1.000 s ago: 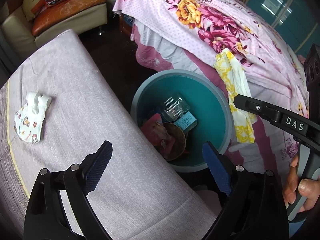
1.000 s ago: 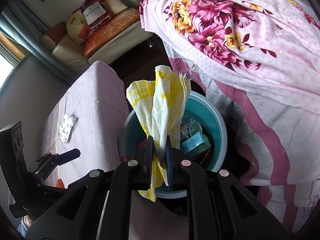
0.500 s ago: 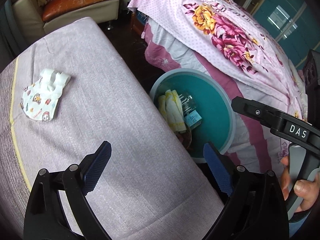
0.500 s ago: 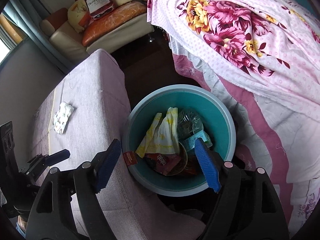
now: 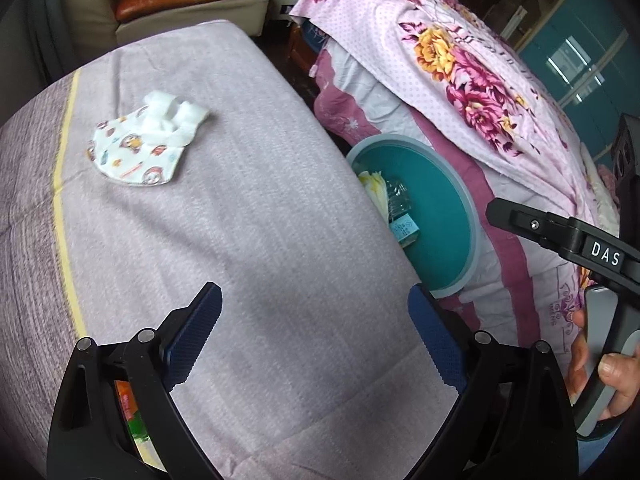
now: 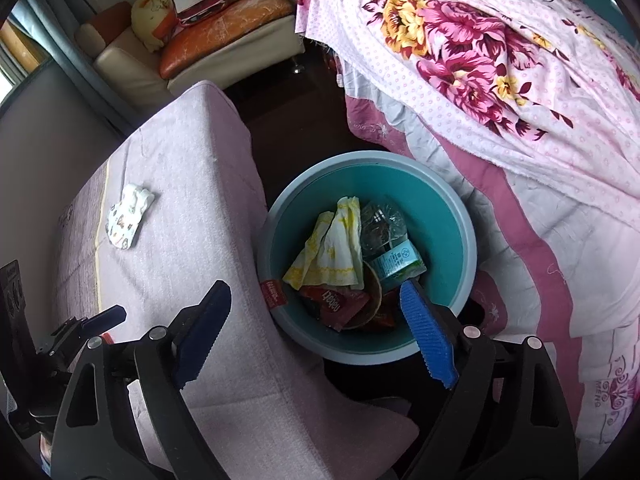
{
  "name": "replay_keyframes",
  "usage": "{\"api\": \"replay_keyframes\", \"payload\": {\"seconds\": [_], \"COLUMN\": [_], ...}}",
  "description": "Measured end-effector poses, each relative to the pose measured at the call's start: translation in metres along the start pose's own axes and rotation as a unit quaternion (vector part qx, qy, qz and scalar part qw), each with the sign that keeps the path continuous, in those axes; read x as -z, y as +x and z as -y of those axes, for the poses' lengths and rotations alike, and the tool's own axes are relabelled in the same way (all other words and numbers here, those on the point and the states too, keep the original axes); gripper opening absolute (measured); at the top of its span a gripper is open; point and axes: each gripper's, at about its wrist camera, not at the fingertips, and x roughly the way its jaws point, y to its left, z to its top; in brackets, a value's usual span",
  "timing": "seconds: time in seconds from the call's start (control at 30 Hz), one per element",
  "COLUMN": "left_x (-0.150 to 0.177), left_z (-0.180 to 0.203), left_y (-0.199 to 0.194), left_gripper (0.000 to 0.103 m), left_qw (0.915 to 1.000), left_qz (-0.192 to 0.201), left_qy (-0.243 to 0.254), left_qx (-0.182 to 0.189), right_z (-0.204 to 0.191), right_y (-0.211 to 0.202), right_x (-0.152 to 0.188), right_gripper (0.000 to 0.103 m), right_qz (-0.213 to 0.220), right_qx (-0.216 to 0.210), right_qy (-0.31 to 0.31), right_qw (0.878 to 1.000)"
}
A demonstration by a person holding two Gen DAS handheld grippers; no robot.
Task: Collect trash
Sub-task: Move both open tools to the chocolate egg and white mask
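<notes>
Left wrist view: left gripper (image 5: pixel 314 336) jaws wide apart, nothing between, over the mauve bed cover (image 5: pixel 248 240). Crumpled printed tissue (image 5: pixel 146 146) lies on the cover up left, well apart from the gripper. Teal bin (image 5: pixel 460 216) is half hidden behind the cover's edge, only a sliver of yellow napkin (image 5: pixel 374 186) and a clear bottle (image 5: pixel 396 196) show. Far right, a hand (image 5: pixel 600 372) grips the other tool's handle, seen only here

Right wrist view: printed tissue (image 6: pixel 128 220) small at left on the cover (image 6: pixel 188 216); right gripper (image 6: pixel 316 334) has just been opening, jaws now spread and empty above the bin (image 6: pixel 464 232). This view looks straight into the bin: yellow napkin (image 6: pixel 332 248) on top, bottle (image 6: pixel 380 224), green carton (image 6: pixel 398 264), red wrapper (image 6: pixel 334 304). Floral bedspread (image 6: pixel 480 60) at right
</notes>
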Motion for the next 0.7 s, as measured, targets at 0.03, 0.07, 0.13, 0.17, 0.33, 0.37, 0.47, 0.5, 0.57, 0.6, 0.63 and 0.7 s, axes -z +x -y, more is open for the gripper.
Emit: {"api": "replay_keyframes", "payload": {"seconds": [0.03,0.07,0.13,0.17,0.33,0.37,0.47,0.5,0.57,0.6,0.63,0.7], "left_x": [0.002,0.005,0.011,0.014,0.031,0.034,0.045,0.048,0.057,0.060,0.065,0.071], "left_z": [-0.004,-0.007,-0.014,-0.018,-0.040,-0.045,-0.063,-0.067,-0.081,-0.086,-0.092,-0.101], "left_y": [-0.004,-0.008,-0.014,-0.018,-0.032,-0.034,-0.041,-0.042,-0.045,-0.046,-0.047,-0.047], "left_gripper": [0.094,0.094,0.095,0.095,0.096,0.096,0.096,0.096,0.096,0.096,0.096,0.096], "left_qw": [1.0000,1.0000,0.9999,0.9998,0.9991,0.9989,0.9978,0.9975,0.9962,0.9958,0.9952,0.9941], "left_qz": [0.003,0.006,0.011,0.014,0.021,0.022,0.026,0.027,0.026,0.025,0.024,0.023], "left_qy": [-0.002,-0.005,-0.010,-0.012,-0.027,-0.030,-0.048,-0.052,-0.069,-0.075,-0.083,-0.094], "left_qx": [-0.002,-0.004,-0.006,-0.010,-0.025,-0.028,-0.038,-0.040,-0.047,-0.047,-0.047,-0.050], "right_z": [-0.002,-0.005,-0.017,-0.021,-0.056,-0.061,-0.078,-0.084,-0.093,-0.100,-0.105,-0.113], "right_y": [-0.001,-0.001,-0.002,-0.003,-0.006,-0.005,-0.002,-0.001,0.000,0.002,0.004,0.007], "right_x": [0.001,0.002,0.006,0.008,0.023,0.024,0.028,0.029,0.032,0.034,0.036,0.040], "right_gripper": [0.083,0.083,0.083,0.083,0.083,0.083,0.083,0.083,0.083,0.083,0.083,0.083], "right_qz": [-0.002,-0.004,-0.005,-0.003,0.008,0.005,-0.003,-0.007,-0.008,-0.010,-0.013,-0.015], "right_qx": [-0.002,-0.003,-0.011,-0.015,-0.012,-0.011,-0.009,-0.007,-0.006,-0.003,-0.002,-0.005], "right_qy": [-0.002,-0.005,-0.021,-0.030,-0.096,-0.101,-0.117,-0.124,-0.132,-0.142,-0.148,-0.157], "right_qw": [1.000,1.000,1.000,0.999,0.995,0.995,0.993,0.992,0.991,0.990,0.989,0.987]}}
